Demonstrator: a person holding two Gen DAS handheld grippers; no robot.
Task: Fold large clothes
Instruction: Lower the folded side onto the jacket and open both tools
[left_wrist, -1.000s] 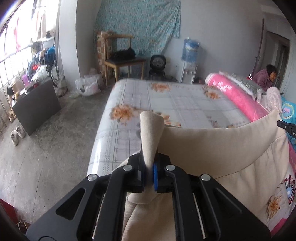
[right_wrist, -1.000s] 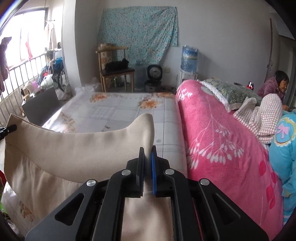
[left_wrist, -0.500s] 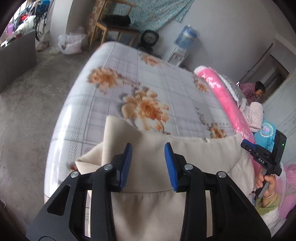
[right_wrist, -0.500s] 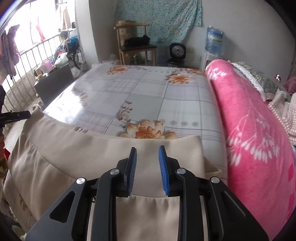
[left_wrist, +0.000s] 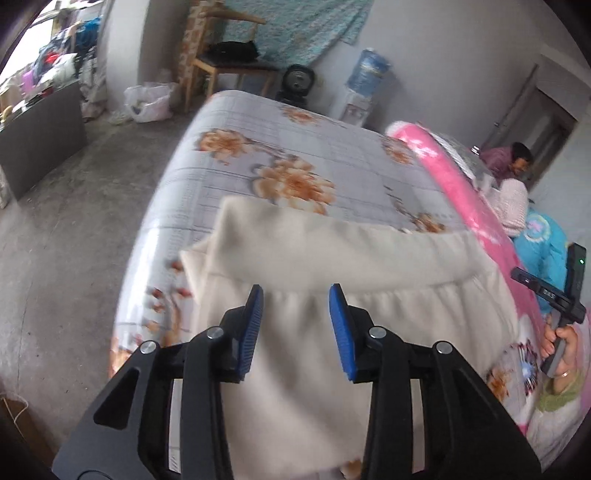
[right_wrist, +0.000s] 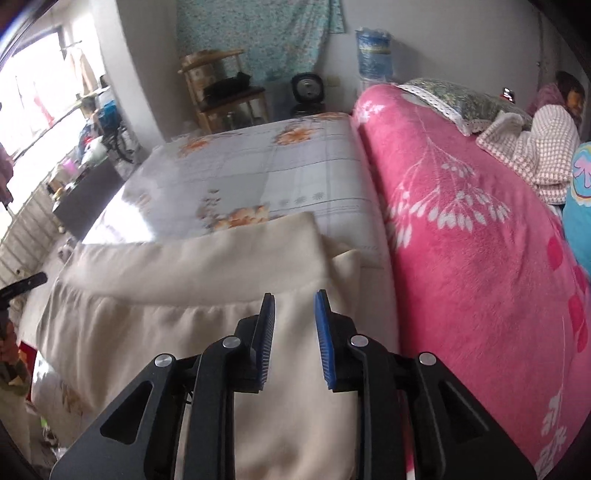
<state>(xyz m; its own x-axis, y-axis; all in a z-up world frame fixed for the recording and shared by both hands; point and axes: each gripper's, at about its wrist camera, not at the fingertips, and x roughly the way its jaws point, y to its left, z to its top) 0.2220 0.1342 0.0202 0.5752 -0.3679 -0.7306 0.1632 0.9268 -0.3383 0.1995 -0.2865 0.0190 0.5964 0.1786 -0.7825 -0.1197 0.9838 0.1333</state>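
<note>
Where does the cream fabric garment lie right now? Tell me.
The cream fabric garment lies on the near end of the floral bed sheet, its folded top edge crosswise; in the right wrist view the pink blanket borders its right side.

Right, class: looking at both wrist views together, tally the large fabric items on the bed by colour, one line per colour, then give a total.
Cream: 1, the cream fleece garment lying folded over at the bed's near edge
Pink: 1, the pink plush blanket with white leaf print
Grey with orange flowers: 1, the grey checked floral bed sheet
Total: 3
</note>
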